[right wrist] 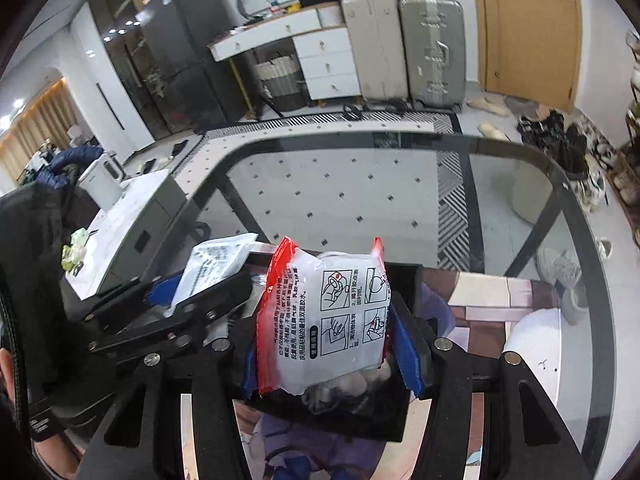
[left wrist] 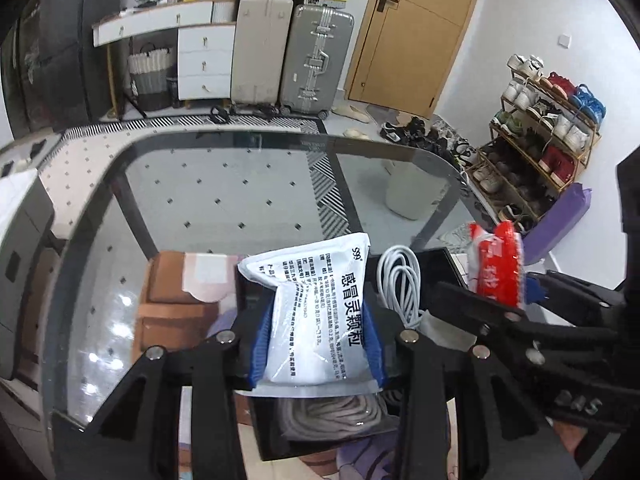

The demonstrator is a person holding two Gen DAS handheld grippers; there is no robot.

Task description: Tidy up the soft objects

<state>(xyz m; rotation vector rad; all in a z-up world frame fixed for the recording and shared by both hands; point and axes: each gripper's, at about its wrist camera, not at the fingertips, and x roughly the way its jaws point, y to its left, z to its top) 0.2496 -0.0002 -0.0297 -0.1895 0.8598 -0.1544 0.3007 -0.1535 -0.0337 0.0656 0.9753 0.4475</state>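
Note:
My left gripper (left wrist: 316, 344) is shut on a white sachet (left wrist: 316, 312) with black print, held over a black open box (left wrist: 444, 268) on the glass table. A coiled white cable (left wrist: 400, 284) and a grey coiled cable (left wrist: 336, 412) lie in the box. My right gripper (right wrist: 332, 344) is shut on a red-edged clear packet (right wrist: 332, 320) with printed pictures, held over the same black box (right wrist: 404, 288). The packet also shows in the left wrist view (left wrist: 498, 268), and the white sachet shows in the right wrist view (right wrist: 212, 264).
The glass table (left wrist: 224, 184) has a dark rounded rim (right wrist: 560, 168). Beyond it stand two suitcases (left wrist: 292, 52), a white drawer desk (left wrist: 200, 60), a wooden door (left wrist: 416, 32) and a shoe rack (left wrist: 540, 136). A white cabinet (right wrist: 132, 216) stands left.

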